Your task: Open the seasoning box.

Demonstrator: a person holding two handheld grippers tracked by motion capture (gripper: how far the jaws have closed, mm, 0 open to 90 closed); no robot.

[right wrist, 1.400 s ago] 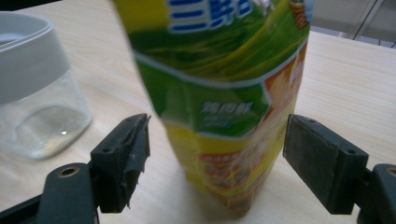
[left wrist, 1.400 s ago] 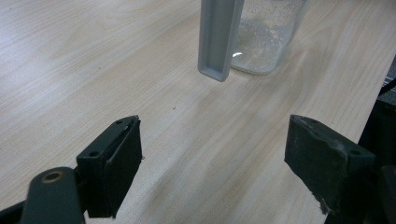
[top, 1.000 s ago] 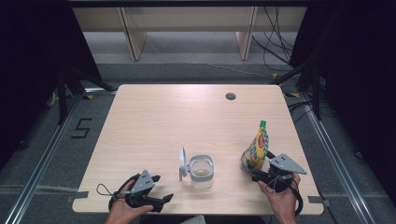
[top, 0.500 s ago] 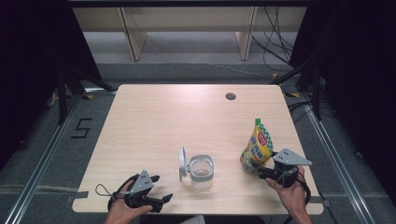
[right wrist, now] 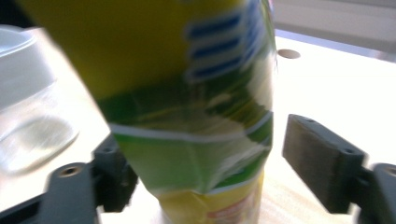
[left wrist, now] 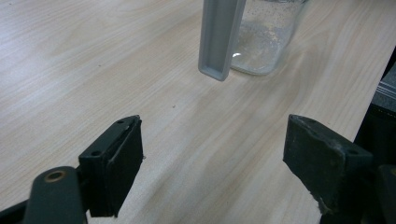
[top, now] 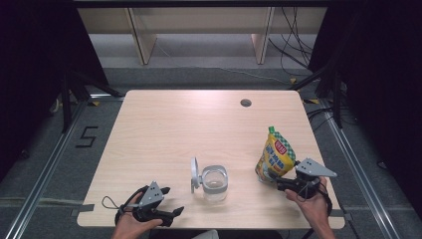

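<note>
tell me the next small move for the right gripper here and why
Probably close the right gripper on the yellow-green pouch. The pouch stands between its jaws, which have just been opening; the right-hand pad is clear of it, so nothing grips it yet. The open glass jar waits beside it, lid swung up, and the left gripper is open on the table.

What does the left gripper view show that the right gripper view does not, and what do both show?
The left gripper view shows the open left gripper with nothing between its jaws, and the jar's grey hinged lid standing on edge. The right gripper view shows the yellow-green pouch between the jaws of the right gripper, which have just been opening; one pad stands clear of the pouch, and the other is partly hidden. Both show the glass jar and the wooden table.
</note>
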